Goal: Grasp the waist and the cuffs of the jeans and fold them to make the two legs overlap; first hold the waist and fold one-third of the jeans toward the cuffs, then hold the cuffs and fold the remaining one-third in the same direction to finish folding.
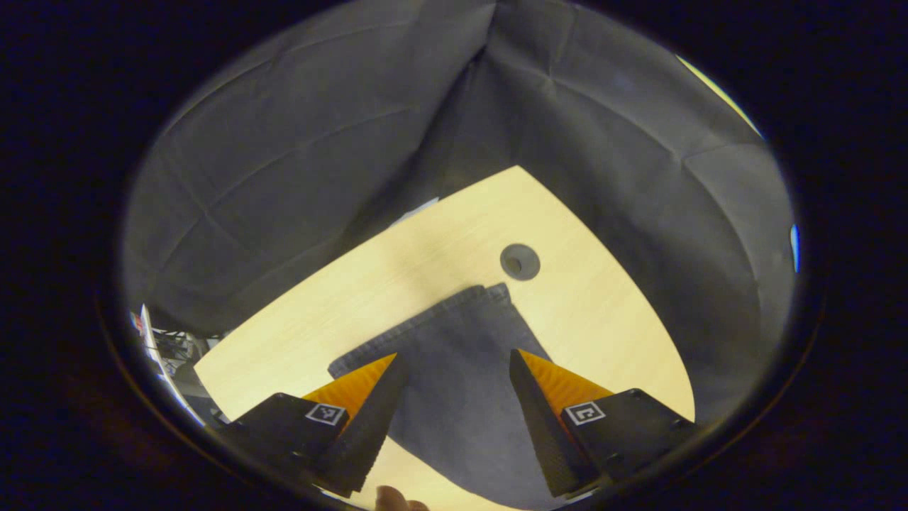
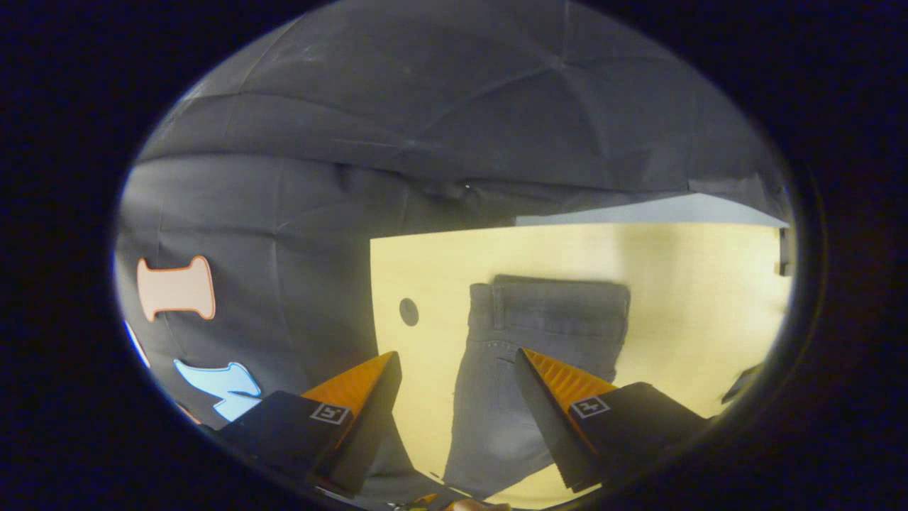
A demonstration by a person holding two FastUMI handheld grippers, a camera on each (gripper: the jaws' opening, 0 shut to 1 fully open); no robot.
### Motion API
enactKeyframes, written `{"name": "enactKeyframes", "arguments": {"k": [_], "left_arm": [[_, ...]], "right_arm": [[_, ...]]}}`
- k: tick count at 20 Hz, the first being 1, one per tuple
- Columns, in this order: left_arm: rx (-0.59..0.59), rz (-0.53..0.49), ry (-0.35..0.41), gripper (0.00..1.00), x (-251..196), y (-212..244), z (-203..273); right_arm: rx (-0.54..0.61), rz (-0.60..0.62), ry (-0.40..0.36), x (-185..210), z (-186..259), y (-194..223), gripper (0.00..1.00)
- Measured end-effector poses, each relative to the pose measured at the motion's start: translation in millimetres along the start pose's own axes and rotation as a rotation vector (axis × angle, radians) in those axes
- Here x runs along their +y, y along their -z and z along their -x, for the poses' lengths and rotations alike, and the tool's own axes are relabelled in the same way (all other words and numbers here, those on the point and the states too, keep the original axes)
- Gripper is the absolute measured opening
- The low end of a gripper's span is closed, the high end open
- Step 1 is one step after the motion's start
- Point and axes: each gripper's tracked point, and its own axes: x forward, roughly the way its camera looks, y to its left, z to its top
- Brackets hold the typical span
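Observation:
Dark grey jeans [image 1: 461, 376] lie flat on a pale wooden table [image 1: 440, 255]. In the left gripper view their cuff end points away from me, and my left gripper [image 1: 457, 362] hovers open above that end, touching nothing. In the right gripper view the jeans [image 2: 539, 333] show their waist at the far end, with the waistband and pocket seams visible. My right gripper [image 2: 457, 362] stands open above the leg part, with nothing between its fingers.
A round cable hole [image 1: 520, 261] sits in the table just past the cuffs; the same hole [image 2: 408, 311] lies left of the waist. Black cloth walls surround the table. Some clutter [image 1: 167, 348] shows beyond the table's left edge. A fingertip [image 1: 390, 499] peeks in at the bottom.

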Motion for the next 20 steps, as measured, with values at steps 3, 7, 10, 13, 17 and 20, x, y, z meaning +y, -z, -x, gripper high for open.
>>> {"name": "enactKeyframes", "arguments": {"k": [3,7,10,13,17,20], "left_arm": [[-0.013,0.016,0.013,0.96,4.6,-12.1,10.9],[-0.059,0.051,0.171,0.97,2.3,-2.7,18.2],[-0.137,-0.01,0.213,0.97,16.1,-3.3,41.1],[-0.243,-0.121,0.218,0.97,48.8,15.3,73.1],[-0.363,-0.168,0.298,0.98,106.3,72.4,152.7],[-0.372,-0.008,0.373,0.97,141.8,123.5,221.2]], "right_arm": [[-0.001,0.013,0.021,-11.7,7.6,-4.9,0.96],[0.06,0.026,0.04,-42.3,13.8,13.6,0.96],[0.09,0.022,0.071,-67.5,10.9,27.1,0.96],[0.114,0.054,0.105,-85.5,5.6,41.1,0.96],[0.127,0.087,0.125,-90.8,-4.4,57.0,0.96],[0.088,0.115,0.199,-102.4,-20.6,61.0,0.96]]}}
